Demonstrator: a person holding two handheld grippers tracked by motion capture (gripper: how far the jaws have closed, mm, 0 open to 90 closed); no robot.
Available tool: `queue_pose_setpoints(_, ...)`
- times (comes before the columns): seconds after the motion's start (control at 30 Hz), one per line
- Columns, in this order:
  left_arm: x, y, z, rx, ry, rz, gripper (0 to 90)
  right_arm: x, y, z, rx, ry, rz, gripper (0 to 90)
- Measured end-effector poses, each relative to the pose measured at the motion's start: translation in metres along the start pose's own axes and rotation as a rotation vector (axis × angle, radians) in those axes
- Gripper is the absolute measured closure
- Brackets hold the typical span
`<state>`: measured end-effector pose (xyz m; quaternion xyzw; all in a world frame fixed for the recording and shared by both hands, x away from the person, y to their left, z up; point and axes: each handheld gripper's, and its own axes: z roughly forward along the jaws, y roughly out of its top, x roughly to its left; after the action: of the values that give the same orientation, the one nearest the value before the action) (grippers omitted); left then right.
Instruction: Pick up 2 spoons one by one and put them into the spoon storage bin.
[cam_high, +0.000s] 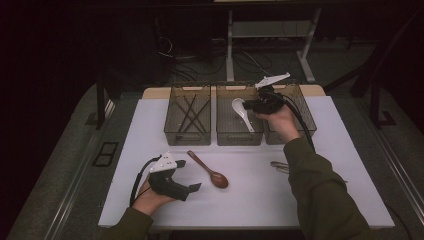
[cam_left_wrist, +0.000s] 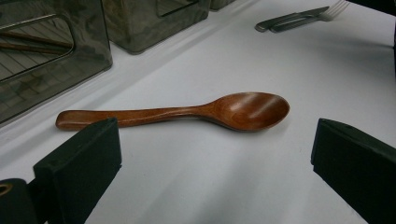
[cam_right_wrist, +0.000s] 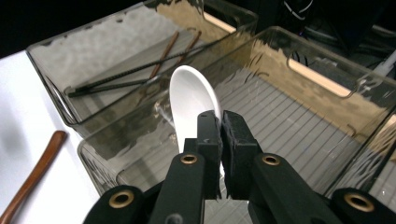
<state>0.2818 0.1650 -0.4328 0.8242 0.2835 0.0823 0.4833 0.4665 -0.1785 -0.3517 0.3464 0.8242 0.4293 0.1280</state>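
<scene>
1. Pinching a white spoon (cam_right_wrist: 191, 100) by its handle, the right gripper (cam_high: 256, 105) hangs over the middle bin (cam_high: 239, 137) of three smoky see-through bins along the far edge of the desk (cam_high: 320, 165); its jaws are pressed close on the handle, with the bowl sticking out past the tips.
2. Seen from the right gripper view, the white spoon's bowl is above the ribbed floor of that middle bin, clear of its walls; from the high view the spoon (cam_high: 242, 113) slants across the bin's opening.
3. Dark chopsticks (cam_high: 190, 113) lie crossed in the left bin (cam_high: 187, 138); the right bin (cam_high: 304, 112) stands behind the right hand (cam_high: 278, 120).
4. The left gripper (cam_high: 187, 176) rests low near the desk's near left corner, held by the left hand (cam_high: 150, 197), with its jaws spread wide and nothing between them.
5. A wooden spoon (cam_left_wrist: 187, 112) lies flat on the desk just beyond those spread jaws, bowl up, handle pointing toward the bins; in the high view it (cam_high: 208, 169) sits near the middle of the desk.
6. A metal fork and knife (cam_left_wrist: 299, 18) lie together toward the desk's right side, partly hidden by the right sleeve (cam_high: 320, 195) in the high view.
</scene>
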Motion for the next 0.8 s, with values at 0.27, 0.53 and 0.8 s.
queue_pose_setpoints(0.27, -0.001, 0.0, 0.0, -0.005, -0.001, -0.008, 0.9, 0.003, -0.007, 0.013, 0.046, 0.015, 0.005, 84.9)
queue_pose_setpoints(0.53, 0.0, 0.0, 0.0, 0.0, 0.0, 0.003, 0.9, 0.004, -0.013, 0.016, 0.042, 0.029, 0.01, 75.1)
queue_pose_setpoints(0.8, -0.001, 0.0, 0.0, -0.002, -0.001, 0.002, 0.9, 0.003, -0.015, 0.002, -0.028, 0.025, 0.056, 51.4)
